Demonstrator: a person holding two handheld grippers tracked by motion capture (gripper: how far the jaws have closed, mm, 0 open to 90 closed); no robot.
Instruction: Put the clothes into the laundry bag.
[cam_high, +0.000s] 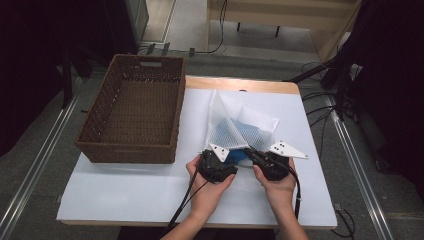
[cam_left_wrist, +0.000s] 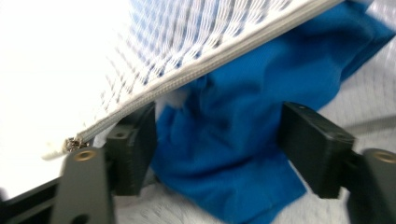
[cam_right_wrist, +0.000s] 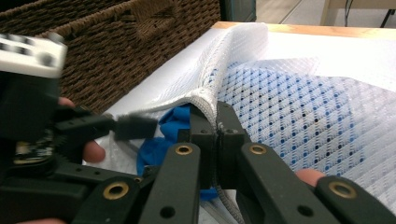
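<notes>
A white mesh bag (cam_high: 235, 120) lies on the table with a blue cloth (cam_high: 240, 156) at its near, open end. My left gripper (cam_left_wrist: 219, 149) is open, its jaws wide on either side of the blue cloth (cam_left_wrist: 243, 121), just under the bag's zip edge (cam_left_wrist: 210, 63). My right gripper (cam_right_wrist: 217, 128) is shut on the zip edge, holding the mesh bag (cam_right_wrist: 317, 107) lifted into a peak, with the blue cloth (cam_right_wrist: 175, 119) showing below the raised edge. In the high view the left gripper (cam_high: 230, 160) and right gripper (cam_high: 250, 152) sit close together at the bag's mouth.
A brown wicker basket (cam_high: 127, 150) stands empty at the table's left, close beside the bag. The white table cover (cam_high: 150, 190) runs bare along the front. Cables trail from both grippers toward the near edge. Floor rails and stands surround the table.
</notes>
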